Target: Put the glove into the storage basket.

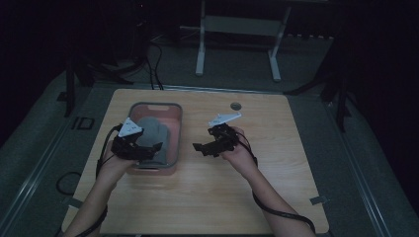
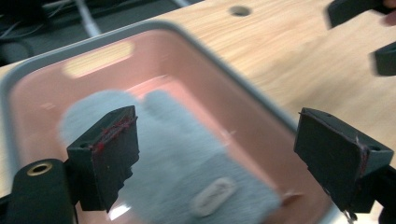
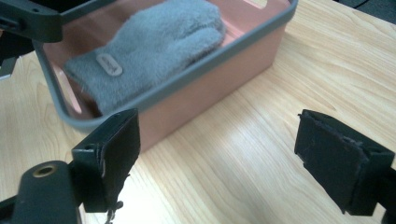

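One grey mitten (image 3: 149, 46) lies flat inside the pink bin (image 3: 224, 88) with the grey rim, its small label facing up and its cuff toward the near end. That bin sits on the left half of the wooden tabletop (image 1: 237, 192).

Just above the bin's near end hangs the left claw (image 1: 148, 149), its jaws spread wide with nothing between them; in the left gripper view the mitten lies below and free of both pads. Off to the side, over bare wood and apart from the bin's wall, the right claw (image 1: 203, 148) is also wide open and holds nothing.

Judging by this, the mitten is resting in the bin and the hands are free of it. To finish cleanly, lift the left claw straight up so a pad does not snag the fuzzy fabric or knock the rim, and keep the right claw away from the bin wall.
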`<state>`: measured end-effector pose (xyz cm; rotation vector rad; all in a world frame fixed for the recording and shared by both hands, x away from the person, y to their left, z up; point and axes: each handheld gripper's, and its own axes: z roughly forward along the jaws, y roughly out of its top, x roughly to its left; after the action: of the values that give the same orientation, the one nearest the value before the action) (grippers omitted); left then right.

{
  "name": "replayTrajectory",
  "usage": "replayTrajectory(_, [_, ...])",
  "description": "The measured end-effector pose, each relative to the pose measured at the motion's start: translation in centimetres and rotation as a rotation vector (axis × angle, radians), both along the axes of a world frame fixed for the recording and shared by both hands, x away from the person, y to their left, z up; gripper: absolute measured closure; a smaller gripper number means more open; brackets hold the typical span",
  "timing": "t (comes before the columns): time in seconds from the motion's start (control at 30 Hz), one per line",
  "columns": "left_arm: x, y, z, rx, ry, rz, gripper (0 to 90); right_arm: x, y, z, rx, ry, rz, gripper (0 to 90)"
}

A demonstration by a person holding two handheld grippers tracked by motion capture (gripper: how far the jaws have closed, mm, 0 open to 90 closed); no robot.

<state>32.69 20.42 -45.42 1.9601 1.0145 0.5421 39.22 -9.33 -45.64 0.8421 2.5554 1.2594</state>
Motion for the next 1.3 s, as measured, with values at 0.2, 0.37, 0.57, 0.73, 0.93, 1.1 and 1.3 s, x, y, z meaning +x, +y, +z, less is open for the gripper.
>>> replayTrajectory(0.2, [-0.6,-2.6,-0.1,-0.006,-0.006,-0.065,14.3,-0.7,-1.8,-0.3,0.020,-0.010,0.002,14.2])
replayTrajectory(0.37, [-1.4,-4.5,-0.4,-0.051,-0.027,-0.120,14.3,-1.5,-3.6,-0.6,0.030,-0.022,0.010,14.3])
replayTrajectory(0.57, [-2.2,-7.2,-0.8,-0.030,-0.026,-0.216,14.3,-2.5,-5.7,-1.0,0.022,-0.034,0.005,14.3])
replayTrajectory(0.73, [-2.7,-9.1,-1.1,-0.036,-0.033,-0.260,14.3,-3.1,-7.3,-1.5,0.023,-0.032,-0.002,14.3])
replayTrajectory(0.93, [-3.1,-11.1,-2.2,-0.031,-0.025,-0.306,14.3,-3.8,-9.3,-2.4,0.020,-0.033,-0.007,14.3])
replayTrajectory(1.1, [-3.5,-12.5,-3.7,-0.037,-0.011,-0.343,14.4,-4.4,-10.9,-3.5,0.027,-0.024,-0.013,14.3])
replayTrajectory(1.3, [-3.9,-13.8,-5.5,-0.043,0.004,-0.385,14.3,-5.2,-12.5,-5.1,0.020,0.010,-0.021,14.3])
